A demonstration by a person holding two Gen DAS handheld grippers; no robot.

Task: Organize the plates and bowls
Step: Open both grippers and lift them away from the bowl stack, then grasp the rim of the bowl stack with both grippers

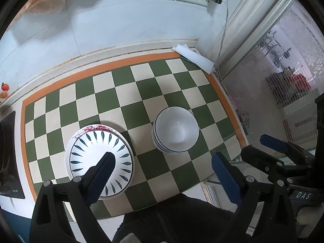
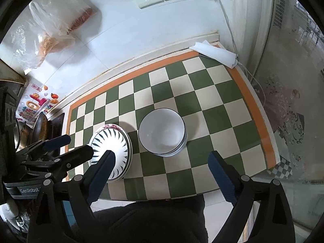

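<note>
Looks like the sorting part is pretty much done from what I can see: the plates (image 1: 100, 160) sit in one stack on the left side of the checkered mat (image 1: 129, 93), leaf-pattern one on top with a floral rim peeking out underneath, and the bowls (image 1: 175, 130) are nested in their own stack just to the right, near the plates but not touching. Both piles are well inside the orange border, so nothing's hanging off the counter edge. If there's any step left, I'd guess it's just tidying alignment or backing off, and the way to do that well is to lift straight up and away so a finger doesn't clip the plate rim or nudge the bowl stack, since glazed stuff slides easily on a smooth mat. If nudging is needed, push low on the side of the bottom bowl, not the top one. As for the claws: the left gripper (image 1: 164, 174) is spread wide, holding nothing, hovering above the mat with one finger over the plates in view but apparently not touching. The right gripper (image 2: 162, 172) is the same deal, jaws wide apart, empty, floating above both stacks.
</note>
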